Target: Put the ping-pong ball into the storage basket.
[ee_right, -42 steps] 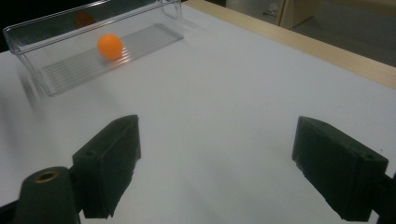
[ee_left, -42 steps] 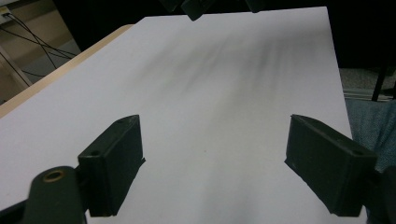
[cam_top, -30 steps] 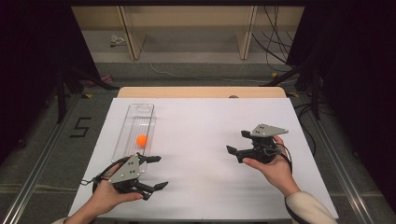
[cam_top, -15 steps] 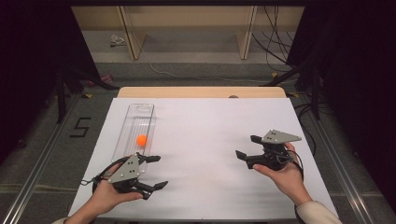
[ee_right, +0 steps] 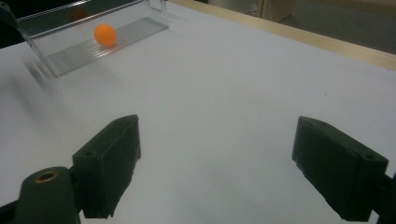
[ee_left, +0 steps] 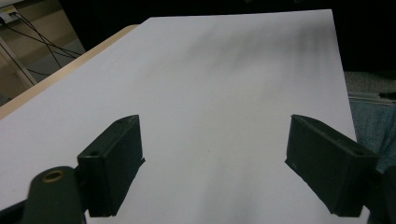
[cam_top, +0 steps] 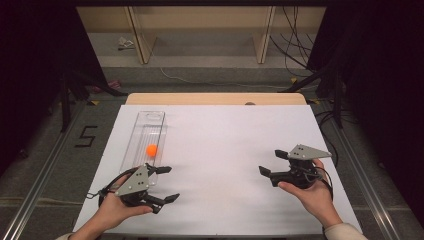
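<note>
Orange ball sits loose in the clear tray at 10 o'clock on the white tabletop. Left gripper at 7 o'clock, just below the tray's near end, fingers spread, empty. Right gripper at 4 o'clock, fingers spread, empty. Risk: a bump to the tray would set the ball rolling; a hard pinch could squirt it sideways.

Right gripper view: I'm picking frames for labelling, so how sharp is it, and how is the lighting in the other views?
Right gripper view: the orange ball is fairly crisp, but the clear tray smears at its near end. Left gripper view: soft streaky shadows cross the far white sheet. High view: the table is evenly lit and the surroundings are dark.
</note>
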The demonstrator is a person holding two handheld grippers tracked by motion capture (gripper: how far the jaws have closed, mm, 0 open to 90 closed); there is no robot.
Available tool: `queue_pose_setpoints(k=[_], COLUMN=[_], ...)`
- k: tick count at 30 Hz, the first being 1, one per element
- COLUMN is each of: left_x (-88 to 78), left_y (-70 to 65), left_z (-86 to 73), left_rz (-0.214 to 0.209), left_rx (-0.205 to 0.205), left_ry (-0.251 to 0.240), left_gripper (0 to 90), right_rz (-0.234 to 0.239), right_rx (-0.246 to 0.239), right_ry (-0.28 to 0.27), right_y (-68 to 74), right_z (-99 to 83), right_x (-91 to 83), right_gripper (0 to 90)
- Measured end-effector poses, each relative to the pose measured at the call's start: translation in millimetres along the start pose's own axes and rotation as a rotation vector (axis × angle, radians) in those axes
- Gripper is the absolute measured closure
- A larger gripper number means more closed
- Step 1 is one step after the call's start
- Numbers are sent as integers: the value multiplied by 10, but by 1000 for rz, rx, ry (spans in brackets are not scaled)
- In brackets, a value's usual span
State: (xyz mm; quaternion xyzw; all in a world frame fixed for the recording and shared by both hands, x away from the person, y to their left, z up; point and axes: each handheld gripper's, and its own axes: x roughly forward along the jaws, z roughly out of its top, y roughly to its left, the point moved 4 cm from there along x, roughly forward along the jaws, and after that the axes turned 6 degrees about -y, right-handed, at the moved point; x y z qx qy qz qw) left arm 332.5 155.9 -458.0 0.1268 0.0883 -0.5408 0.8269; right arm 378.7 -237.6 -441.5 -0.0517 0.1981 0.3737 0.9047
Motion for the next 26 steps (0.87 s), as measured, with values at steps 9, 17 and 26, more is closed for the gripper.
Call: queue_pose_setpoints(k=[9, 17, 26], left_x=[0, -10, -5], left_y=[1, 5, 7], left_z=[-2, 8, 5], left_rz=[0, -1, -2], left_rx=[-1, -9, -13], left_ry=[1, -7, -8], left_gripper=[181, 181, 181], right_rz=[1, 2, 1], right_rx=[0, -1, -6], right_ry=[9, 9, 9], right_y=[6, 2, -6], right_z=[-48, -62, -66], right_x=[-39, -45, -33], right_gripper=[163, 163, 163])
